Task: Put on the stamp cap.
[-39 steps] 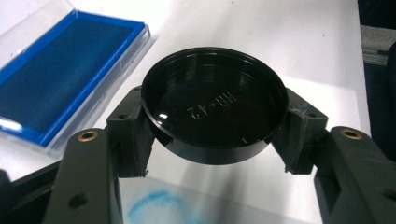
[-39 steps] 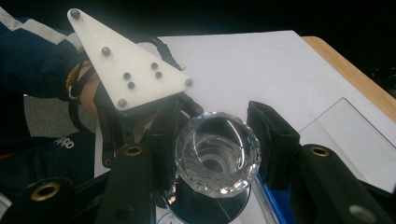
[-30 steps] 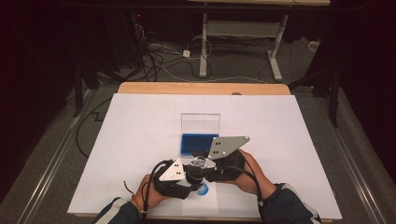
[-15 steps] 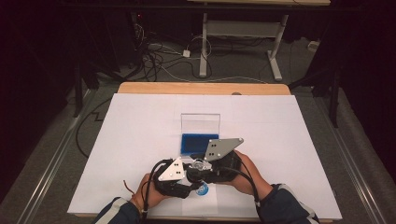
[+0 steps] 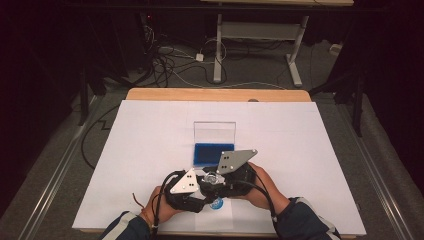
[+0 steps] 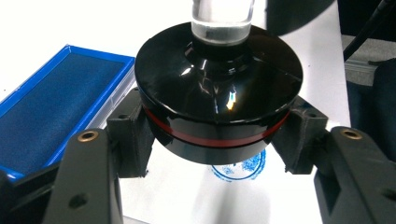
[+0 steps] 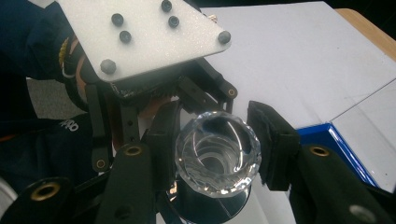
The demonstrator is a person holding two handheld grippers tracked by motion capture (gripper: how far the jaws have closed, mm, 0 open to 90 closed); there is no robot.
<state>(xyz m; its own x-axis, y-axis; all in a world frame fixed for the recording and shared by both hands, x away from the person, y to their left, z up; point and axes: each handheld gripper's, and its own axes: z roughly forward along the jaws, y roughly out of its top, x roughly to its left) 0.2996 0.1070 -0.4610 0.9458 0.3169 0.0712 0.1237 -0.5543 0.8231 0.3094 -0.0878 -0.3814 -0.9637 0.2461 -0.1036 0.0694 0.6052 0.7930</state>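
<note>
Left gripper [image 6: 219, 140]: fingers closed on the stamp's black base [image 6: 219, 98], raised just above its blue round imprint [image 6: 240, 167] on the white sheet. Right gripper [image 7: 217, 154]: fingers clamped on the stamp's crystal knob [image 7: 217, 156]. Blue ink pad [image 5: 210, 154] just beyond, on desk [image 5: 215, 94].

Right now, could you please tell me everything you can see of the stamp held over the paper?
The stamp has a round, glossy black base with a thin red band and a clear faceted knob on top. It is held upright just above the white paper, over a blue round print. The left tongs clamp its base; the right tongs grip the knob.
</note>
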